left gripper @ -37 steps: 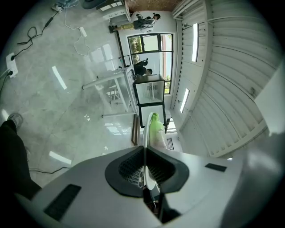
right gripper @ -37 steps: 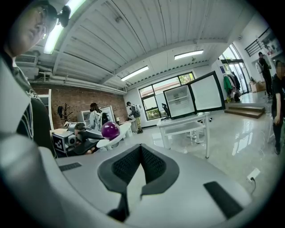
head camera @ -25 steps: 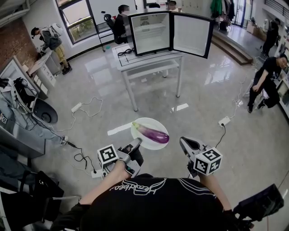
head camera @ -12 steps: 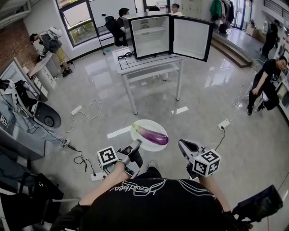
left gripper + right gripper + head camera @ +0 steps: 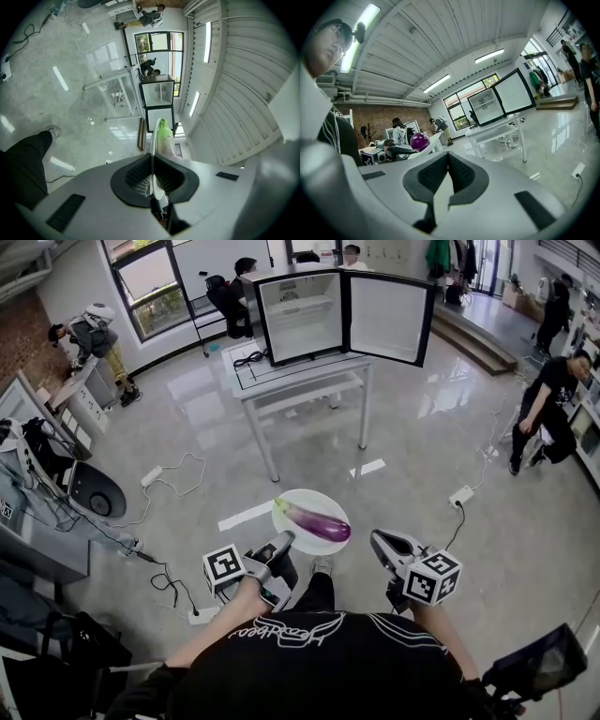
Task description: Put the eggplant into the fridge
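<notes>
Fridge [image 5: 302,315] and table [image 5: 309,368] have slid slightly left in the head view — both grippers hold as before. Left gripper [image 5: 281,542] and right gripper [image 5: 378,542] each pinch the white plate [image 5: 309,497] by its rim; the eggplant [image 5: 314,519] lies across it, well short of the open fridge.

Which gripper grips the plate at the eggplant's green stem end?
The left gripper: the eggplant lies on the plate with its green stem toward that side, its rounded purple end toward the right gripper.
</notes>
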Tool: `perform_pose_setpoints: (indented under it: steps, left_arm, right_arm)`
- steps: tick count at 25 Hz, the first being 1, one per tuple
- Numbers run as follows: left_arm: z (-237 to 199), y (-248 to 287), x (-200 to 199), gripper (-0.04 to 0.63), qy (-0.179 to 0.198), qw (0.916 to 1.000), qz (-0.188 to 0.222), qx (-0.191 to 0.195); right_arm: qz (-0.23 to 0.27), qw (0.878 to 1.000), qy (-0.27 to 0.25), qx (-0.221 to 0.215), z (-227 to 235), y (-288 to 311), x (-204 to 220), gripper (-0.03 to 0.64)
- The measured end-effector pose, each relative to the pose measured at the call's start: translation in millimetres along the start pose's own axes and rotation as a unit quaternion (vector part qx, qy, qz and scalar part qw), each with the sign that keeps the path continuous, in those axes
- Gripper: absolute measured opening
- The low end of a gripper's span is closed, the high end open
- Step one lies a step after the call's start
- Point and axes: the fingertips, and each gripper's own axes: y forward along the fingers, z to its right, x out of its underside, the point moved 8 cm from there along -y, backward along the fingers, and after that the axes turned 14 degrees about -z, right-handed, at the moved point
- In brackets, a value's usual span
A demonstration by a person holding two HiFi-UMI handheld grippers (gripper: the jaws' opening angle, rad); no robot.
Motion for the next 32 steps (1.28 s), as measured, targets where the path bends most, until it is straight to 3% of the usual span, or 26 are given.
perform_pose_setpoints:
  steps: [9, 15, 26, 32]
  left_arm:
    - [-8, 9, -32, 0.025, -0.009, 0.9999, -0.009, -0.003]
    - [-19, 75, -109, 0.025, -0.025, 0.9995, -0.007, -0.021]
    - [-20, 146, -248, 0.025, -0.05, 0.9986, -0.001, -0.019]
    - [-14, 182, -328, 0.025, -0.046, 0.9988, 0.008, -0.018]
  right_arm:
    - [0.004, 1.0, 0.021, 0.016, 15, 24, -14, 0.008]
    - [-0.01, 0.999, 0.047, 0.018, 96, 79, -54, 0.008]
    - [-0.037, 0.996, 0.067, 0.036, 182, 179, -137, 0.008]
    - [-0.045, 0.997, 0.059, 0.034, 222, 237, -191, 0.008]
